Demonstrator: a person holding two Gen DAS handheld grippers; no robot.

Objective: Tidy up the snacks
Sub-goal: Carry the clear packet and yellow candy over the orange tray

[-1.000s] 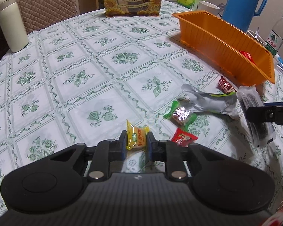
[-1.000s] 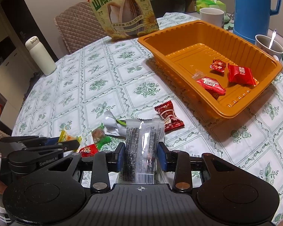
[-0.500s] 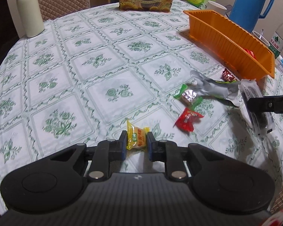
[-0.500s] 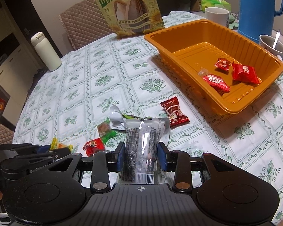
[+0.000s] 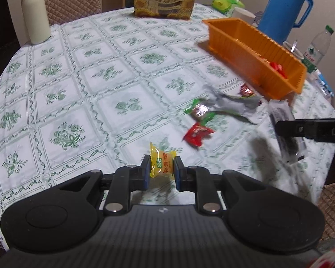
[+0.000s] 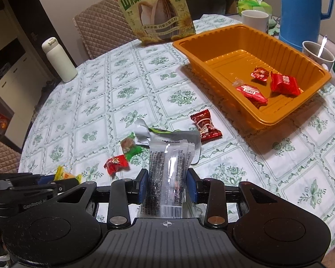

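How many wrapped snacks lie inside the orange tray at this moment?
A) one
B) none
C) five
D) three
D: the right wrist view shows three red wrapped snacks on the floor of the orange tray, near its close end.

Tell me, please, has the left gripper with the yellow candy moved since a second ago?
Yes: the left gripper, shut on the yellow candy, rose off the tablecloth.
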